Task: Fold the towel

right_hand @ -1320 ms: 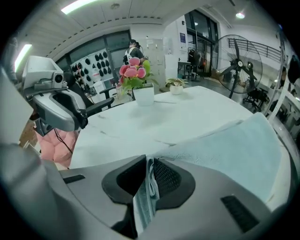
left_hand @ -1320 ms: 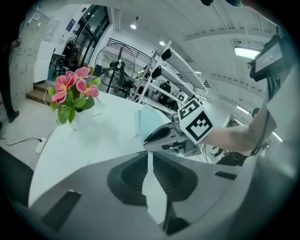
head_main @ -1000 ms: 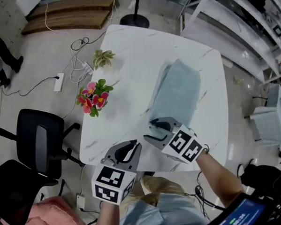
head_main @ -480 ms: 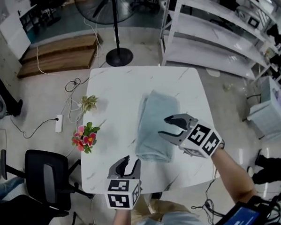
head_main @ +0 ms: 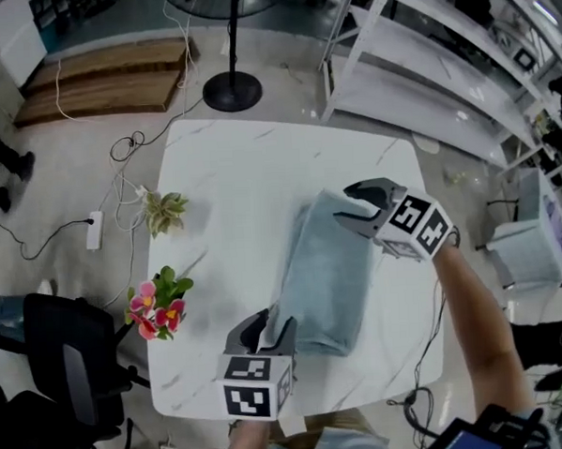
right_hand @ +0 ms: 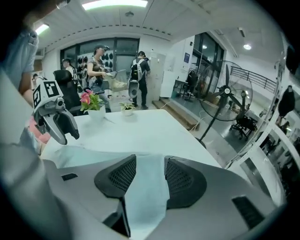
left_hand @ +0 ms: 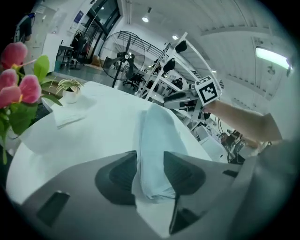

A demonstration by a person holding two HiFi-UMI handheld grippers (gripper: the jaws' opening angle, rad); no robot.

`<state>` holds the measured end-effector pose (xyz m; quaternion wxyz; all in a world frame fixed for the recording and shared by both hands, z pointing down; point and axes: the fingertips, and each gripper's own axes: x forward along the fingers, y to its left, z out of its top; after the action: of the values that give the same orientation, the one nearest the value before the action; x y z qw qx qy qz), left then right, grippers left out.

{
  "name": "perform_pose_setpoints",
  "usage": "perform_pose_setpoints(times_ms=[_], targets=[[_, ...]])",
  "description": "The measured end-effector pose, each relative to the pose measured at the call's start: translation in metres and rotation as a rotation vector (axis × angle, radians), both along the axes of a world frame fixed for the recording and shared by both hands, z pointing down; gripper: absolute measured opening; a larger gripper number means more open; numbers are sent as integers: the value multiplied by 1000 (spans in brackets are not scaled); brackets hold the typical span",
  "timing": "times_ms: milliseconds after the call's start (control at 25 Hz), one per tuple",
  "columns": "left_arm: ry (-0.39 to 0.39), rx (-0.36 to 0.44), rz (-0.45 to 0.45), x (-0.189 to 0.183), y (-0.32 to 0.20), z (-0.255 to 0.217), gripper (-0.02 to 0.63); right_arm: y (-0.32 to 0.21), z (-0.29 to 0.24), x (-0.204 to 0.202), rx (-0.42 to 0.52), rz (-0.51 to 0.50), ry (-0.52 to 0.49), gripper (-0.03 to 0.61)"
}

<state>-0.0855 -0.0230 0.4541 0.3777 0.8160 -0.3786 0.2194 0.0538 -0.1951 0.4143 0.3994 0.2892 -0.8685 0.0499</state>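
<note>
**Towel [head_main: 326, 273]:** lies flat on the right half of the bench [head_main: 231, 174] as a long, narrow band that looks already folded. One short end is close to the near edge. The other reaches about mid-bench, toward the right edge.

**Changed, left:** a second ago the left tongs [head_main: 270, 325] hung short of the near edge, almost closed. They now sit at the towel's near end, and the jaws have just been opening and stand wide. The left gripper view shows the cloth's end running up between the two jaws, but the pads are not clamped on it.

**Changed, right:** the right tongs [head_main: 344, 204] were over the near end a second ago and are now at the far end. Their jaws are wide, about as they were. The right gripper view shows towel in the gap below them, with no pinch.

**Unchanged:** flowers [head_main: 157, 308] and the small plant [head_main: 164, 212] are by the left edge, well apart from the towel.

**Reading:** with one pair of tongs at each short end, this looks like the set-up for an end-to-end fold. Neither end is gripped yet, so the fold itself has not begun.

**Next move needs:** each pair must close on every layer at its end. Catching only the top layer would peel the band open.
</note>
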Motion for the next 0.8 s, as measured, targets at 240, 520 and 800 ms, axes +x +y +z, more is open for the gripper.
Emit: perform_pose_setpoints(times_ms=[240,520,800], targets=[[-226,-37,-10,-2,11,37,130,-29,35,-2,-79,-129,-42,206],[-268,-32,-38,6,20,50,63,-42,61,-3,-123,-201,-79,154],[-329,21,-50,4,21,44,38,-38,52,-3,-78,-205,-143,46]])
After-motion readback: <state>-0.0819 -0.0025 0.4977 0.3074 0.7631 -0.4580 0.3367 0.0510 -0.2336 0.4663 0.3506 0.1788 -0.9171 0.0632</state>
